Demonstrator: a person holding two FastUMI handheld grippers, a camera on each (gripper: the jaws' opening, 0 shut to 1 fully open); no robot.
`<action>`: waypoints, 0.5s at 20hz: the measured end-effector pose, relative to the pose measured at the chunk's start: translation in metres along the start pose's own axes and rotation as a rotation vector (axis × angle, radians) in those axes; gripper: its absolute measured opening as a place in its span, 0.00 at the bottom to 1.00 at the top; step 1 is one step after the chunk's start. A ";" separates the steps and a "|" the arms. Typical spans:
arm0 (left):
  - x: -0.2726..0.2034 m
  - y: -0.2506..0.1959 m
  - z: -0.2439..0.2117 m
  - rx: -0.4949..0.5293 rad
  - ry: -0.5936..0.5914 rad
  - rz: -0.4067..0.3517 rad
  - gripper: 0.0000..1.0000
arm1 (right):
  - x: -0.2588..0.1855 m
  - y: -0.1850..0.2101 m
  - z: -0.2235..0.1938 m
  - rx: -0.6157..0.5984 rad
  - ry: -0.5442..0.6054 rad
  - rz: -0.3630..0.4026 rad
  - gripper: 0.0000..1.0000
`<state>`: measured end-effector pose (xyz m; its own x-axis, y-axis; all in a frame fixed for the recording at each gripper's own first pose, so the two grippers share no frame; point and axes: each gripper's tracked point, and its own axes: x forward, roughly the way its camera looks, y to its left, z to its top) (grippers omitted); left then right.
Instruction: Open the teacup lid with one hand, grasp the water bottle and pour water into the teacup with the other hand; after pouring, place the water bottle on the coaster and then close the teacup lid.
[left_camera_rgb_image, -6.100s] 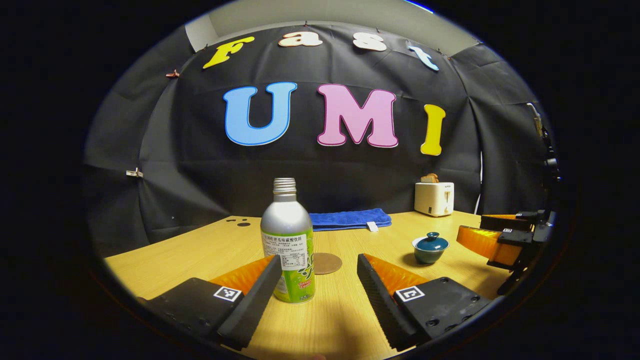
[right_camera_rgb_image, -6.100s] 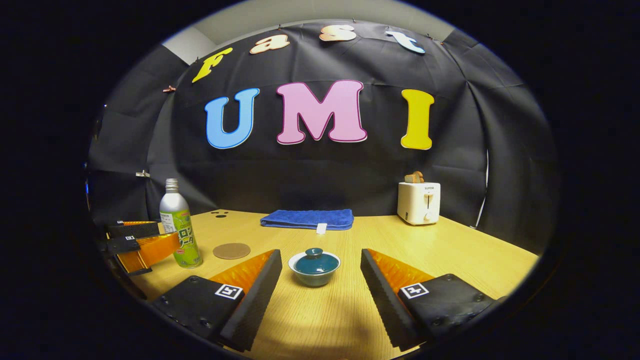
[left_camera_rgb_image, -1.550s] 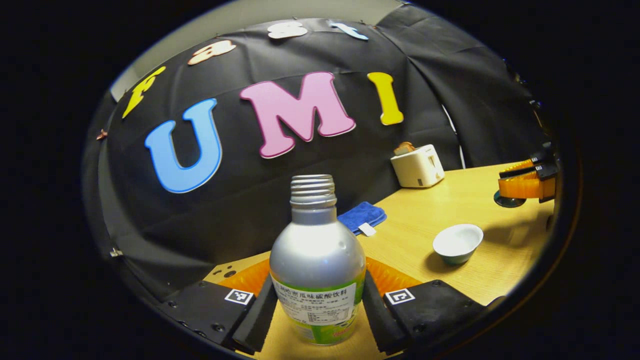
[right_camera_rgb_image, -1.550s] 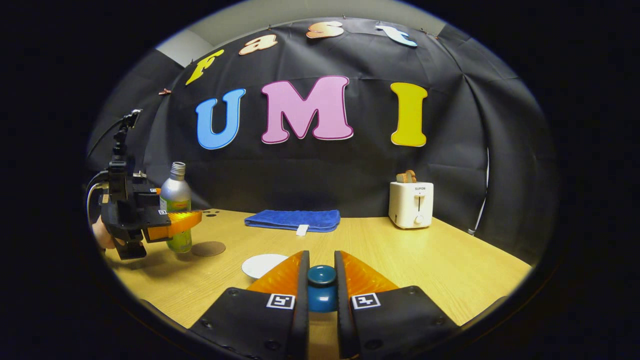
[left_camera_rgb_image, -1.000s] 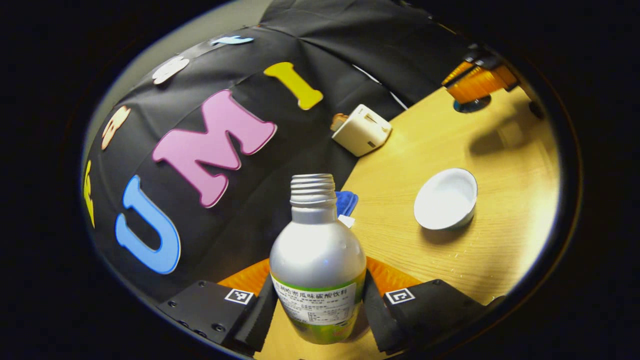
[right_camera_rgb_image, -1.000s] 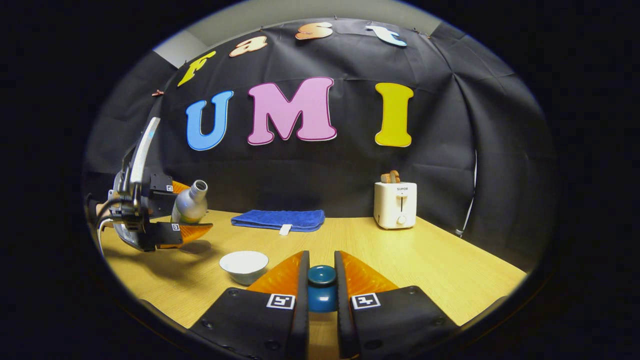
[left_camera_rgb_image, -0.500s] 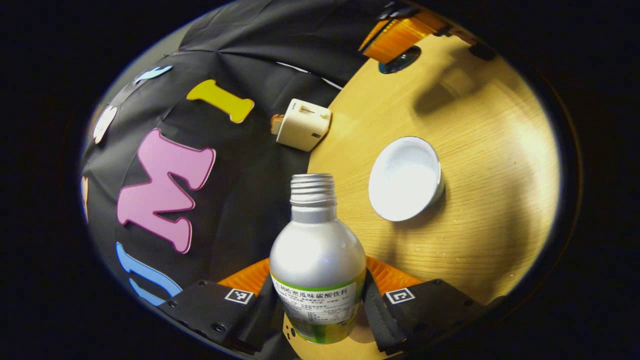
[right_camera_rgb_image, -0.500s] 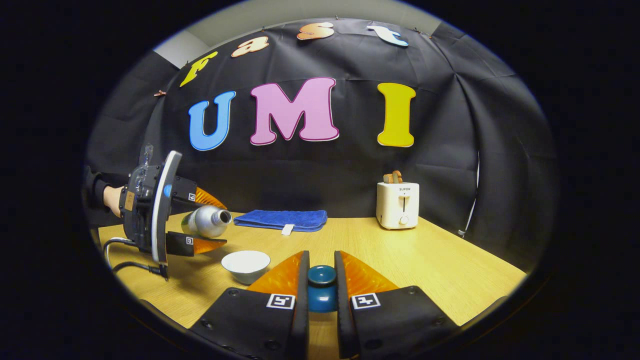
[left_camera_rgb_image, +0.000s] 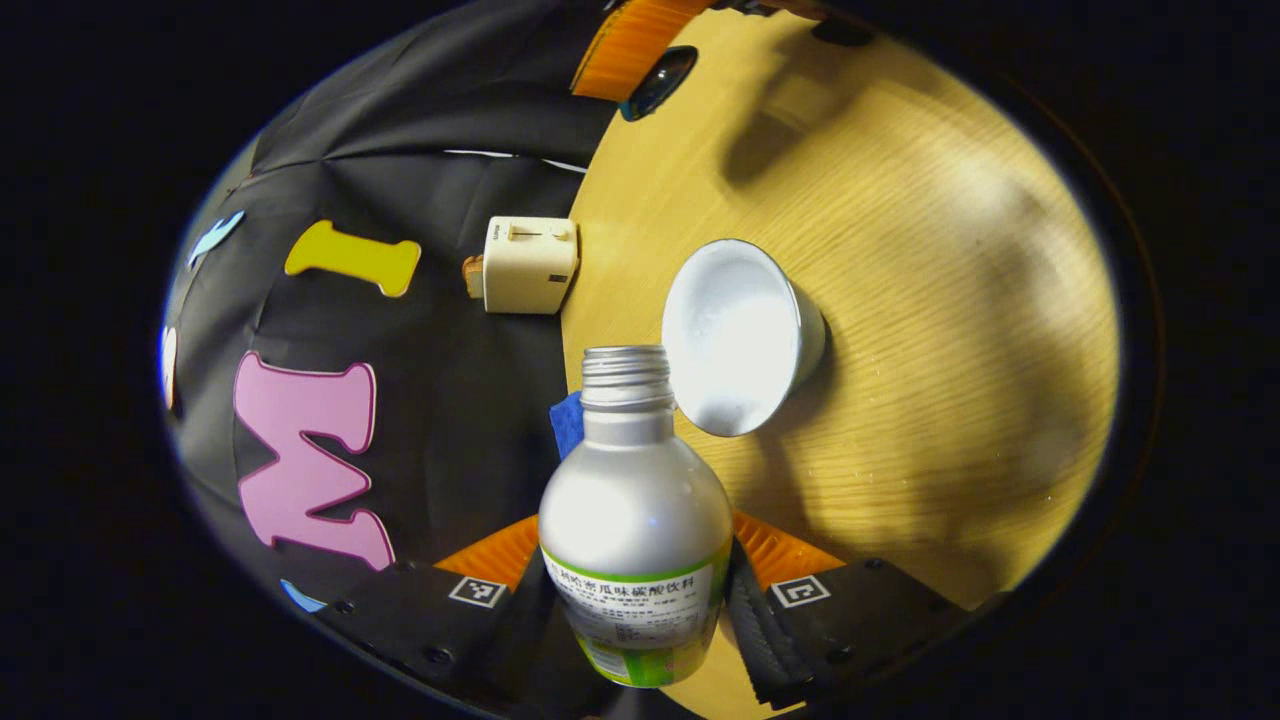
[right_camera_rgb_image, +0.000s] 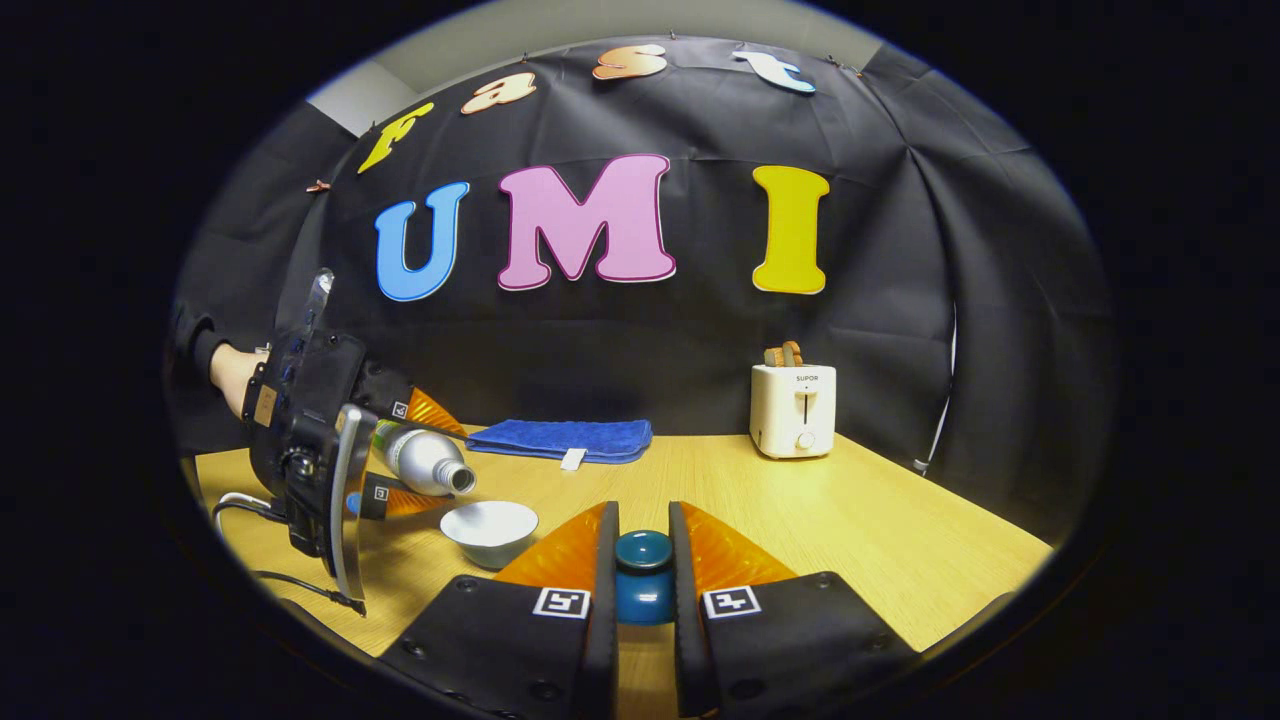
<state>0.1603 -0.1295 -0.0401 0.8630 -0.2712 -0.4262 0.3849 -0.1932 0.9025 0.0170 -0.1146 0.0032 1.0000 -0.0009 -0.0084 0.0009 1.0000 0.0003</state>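
With the bottle tipped nearly level, we note its open mouth just above the near rim of the cup, placed for pouring. The left gripper has both fingers clamped on the bottle's labelled body, low down, leaving the neck free. No water shows at the mouth yet. The right gripper has its fingers closed on the lid by its knob, held off to the side of the cup, which stands uncovered on the surface. We judge the pour about to begin.
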 end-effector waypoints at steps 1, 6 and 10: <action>-0.001 0.001 -0.001 0.022 0.007 -0.004 0.81 | 0.000 0.000 0.000 0.000 0.000 0.000 0.27; -0.003 0.003 -0.007 0.122 0.049 -0.026 0.81 | 0.000 0.000 0.000 0.000 0.001 0.002 0.27; -0.006 0.007 -0.005 0.191 0.064 -0.043 0.81 | 0.000 0.000 0.001 0.000 0.002 0.005 0.27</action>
<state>0.1591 -0.1249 -0.0304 0.8688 -0.1993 -0.4533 0.3578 -0.3804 0.8528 0.0167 -0.1142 0.0039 0.9999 0.0044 -0.0100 -0.0044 1.0000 0.0008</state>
